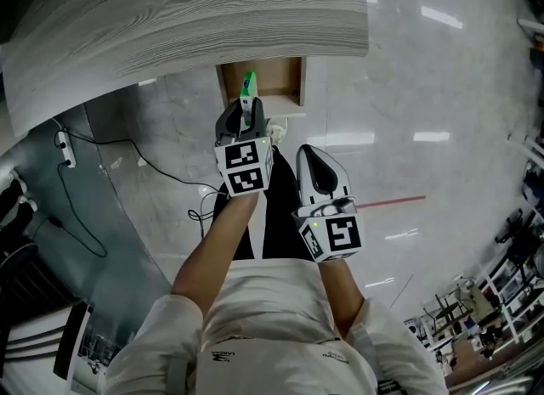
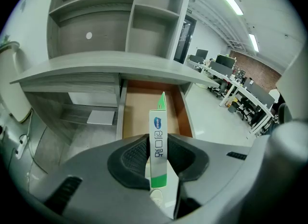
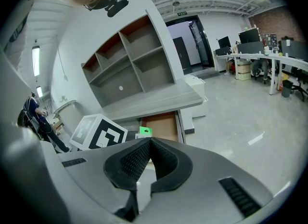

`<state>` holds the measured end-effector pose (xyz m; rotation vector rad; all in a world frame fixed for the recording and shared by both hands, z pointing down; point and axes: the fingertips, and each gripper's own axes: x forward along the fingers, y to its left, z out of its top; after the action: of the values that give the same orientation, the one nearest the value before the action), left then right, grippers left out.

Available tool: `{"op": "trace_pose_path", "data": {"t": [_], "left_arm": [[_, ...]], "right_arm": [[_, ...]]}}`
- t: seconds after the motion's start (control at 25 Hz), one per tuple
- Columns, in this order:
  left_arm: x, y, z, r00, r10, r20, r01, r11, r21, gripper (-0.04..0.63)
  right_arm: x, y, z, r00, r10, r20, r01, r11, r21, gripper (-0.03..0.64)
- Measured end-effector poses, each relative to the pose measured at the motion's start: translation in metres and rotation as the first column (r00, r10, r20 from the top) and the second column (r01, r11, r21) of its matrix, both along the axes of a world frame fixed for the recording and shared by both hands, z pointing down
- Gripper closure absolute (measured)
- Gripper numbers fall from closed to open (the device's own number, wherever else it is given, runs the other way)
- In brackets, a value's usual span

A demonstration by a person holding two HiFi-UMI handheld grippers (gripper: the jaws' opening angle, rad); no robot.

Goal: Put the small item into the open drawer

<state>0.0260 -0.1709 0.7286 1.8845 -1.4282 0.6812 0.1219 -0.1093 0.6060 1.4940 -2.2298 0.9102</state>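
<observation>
A slim white and green box [image 2: 158, 146] stands upright between the jaws of my left gripper [image 2: 158, 158], which is shut on it. Its green top [image 1: 248, 84] reaches over the open wooden drawer [image 1: 280, 79] under the grey desk top [image 1: 187, 19]. In the left gripper view the drawer [image 2: 139, 117] lies straight ahead, brown inside and with nothing showing in it. My right gripper [image 1: 321, 172] hangs lower and to the right, away from the drawer, jaws shut with nothing between them [image 3: 147, 143]. From the right gripper view I see the box's green tab [image 3: 145, 131] and the drawer [image 3: 161, 124].
Grey shelving [image 2: 120, 20] rises above the desk. A cable [image 1: 110, 155] and a power strip [image 1: 65, 149] lie on the floor at the left. A pale polished floor [image 1: 442, 130] spreads to the right, with office desks and chairs [image 2: 240, 93] further off.
</observation>
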Motion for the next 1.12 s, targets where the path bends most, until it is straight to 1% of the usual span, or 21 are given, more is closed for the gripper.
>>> {"op": "trace_pose_path", "data": {"t": [0.16, 0.44, 0.8, 1.12], "left_arm": [[0.0, -0.001, 0.008, 1.0, 0.004, 0.009, -0.004, 1.0, -0.011, 0.494], [0.003, -0.003, 0.018, 1.0, -0.003, 0.008, 0.003, 0.999, -0.048, 0.494], [0.005, -0.01, 0.025, 1.0, 0.001, 0.02, 0.0, 0.998, -0.057, 0.492], [0.005, -0.014, 0.035, 0.999, -0.015, 0.029, 0.017, 0.997, -0.072, 0.491]], "right_arm": [[0.002, 0.002, 0.003, 1.0, 0.017, 0.002, -0.017, 1.0, -0.012, 0.586], [0.002, 0.004, 0.005, 1.0, 0.011, 0.006, -0.011, 1.0, -0.014, 0.586], [0.009, 0.005, 0.01, 1.0, 0.016, 0.001, -0.016, 1.0, -0.022, 0.586], [0.014, 0.006, 0.011, 1.0, 0.016, -0.005, -0.016, 0.999, -0.029, 0.586]]}}
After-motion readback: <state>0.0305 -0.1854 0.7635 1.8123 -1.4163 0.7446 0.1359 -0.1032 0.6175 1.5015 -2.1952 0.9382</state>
